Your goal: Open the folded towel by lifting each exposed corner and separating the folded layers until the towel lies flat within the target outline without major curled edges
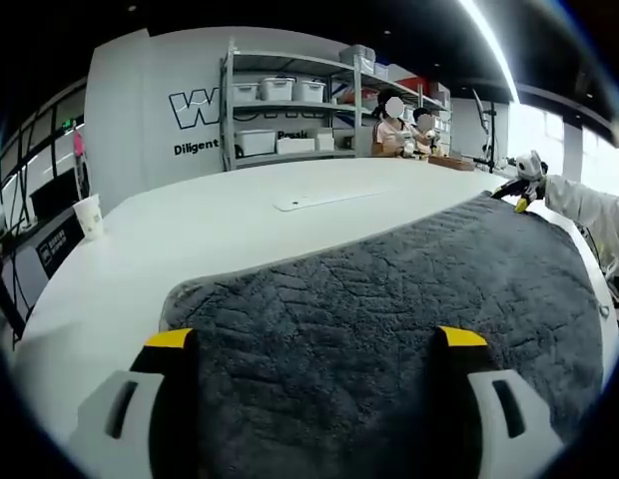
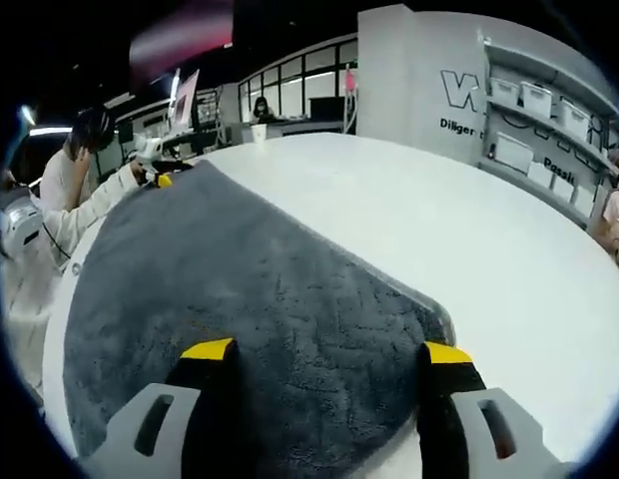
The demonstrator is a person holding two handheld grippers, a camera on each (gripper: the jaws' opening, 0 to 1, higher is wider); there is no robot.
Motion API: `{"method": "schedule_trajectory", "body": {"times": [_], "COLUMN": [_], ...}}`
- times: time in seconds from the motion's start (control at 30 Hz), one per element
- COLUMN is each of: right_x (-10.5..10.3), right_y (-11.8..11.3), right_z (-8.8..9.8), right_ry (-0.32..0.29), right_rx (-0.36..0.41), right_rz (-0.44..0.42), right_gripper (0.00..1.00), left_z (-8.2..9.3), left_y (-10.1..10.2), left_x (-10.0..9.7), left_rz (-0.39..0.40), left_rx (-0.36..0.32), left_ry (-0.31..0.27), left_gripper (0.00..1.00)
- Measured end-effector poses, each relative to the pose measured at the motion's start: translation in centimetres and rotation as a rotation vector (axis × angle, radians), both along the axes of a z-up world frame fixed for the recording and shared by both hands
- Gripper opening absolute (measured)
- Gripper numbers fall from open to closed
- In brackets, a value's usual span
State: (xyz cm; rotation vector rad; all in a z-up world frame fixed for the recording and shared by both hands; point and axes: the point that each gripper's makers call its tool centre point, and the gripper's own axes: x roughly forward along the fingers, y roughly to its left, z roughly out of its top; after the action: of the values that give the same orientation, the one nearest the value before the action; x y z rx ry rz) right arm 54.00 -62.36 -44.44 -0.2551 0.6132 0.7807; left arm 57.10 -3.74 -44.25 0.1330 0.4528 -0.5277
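Observation:
A dark grey towel (image 1: 389,299) lies spread on the white table (image 1: 190,239), one layer showing and its near left corner rounded. My left gripper (image 1: 315,339) is low over the towel's near edge, jaws wide open with the pile between the yellow tips. Across the towel, my right gripper (image 1: 524,186) is at the far right corner on a white sleeve. In the right gripper view the towel (image 2: 240,289) runs away from my right gripper (image 2: 327,351), which is open over its near end. My left gripper (image 2: 160,168) is at the far corner there.
A paper cup (image 1: 88,215) stands at the table's left edge, and a thin white plate (image 1: 319,200) lies flat beyond the towel. Shelves with white bins (image 1: 290,100) and two people (image 1: 394,125) are behind the table. The person's sleeve (image 2: 90,195) reaches in from the left.

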Motion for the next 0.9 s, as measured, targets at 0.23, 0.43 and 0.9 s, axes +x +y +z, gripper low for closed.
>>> {"method": "schedule_trajectory", "body": {"times": [0.23,0.43,0.9], "right_x": [0.0,-0.5,-3.8], "right_y": [-0.2,-0.3,1.8], "right_z": [1.1,2.3,5.5], "right_ry": [-0.03,-0.038,-0.067], "right_rx": [-0.039,-0.067,-0.087], "right_rz": [-0.032,-0.053,-0.071], "right_gripper": [0.85,0.98,0.99], "left_z": [0.1,0.9,3.6], "left_y": [-0.1,0.2,0.0], "left_x": [0.0,-0.1,-0.9], "left_rz": [-0.006,-0.009,-0.011], "left_rx": [0.011,0.073,-0.091], "left_ry": [0.007,-0.019,-0.027], "left_gripper": [0.95,0.99,0.99]}}
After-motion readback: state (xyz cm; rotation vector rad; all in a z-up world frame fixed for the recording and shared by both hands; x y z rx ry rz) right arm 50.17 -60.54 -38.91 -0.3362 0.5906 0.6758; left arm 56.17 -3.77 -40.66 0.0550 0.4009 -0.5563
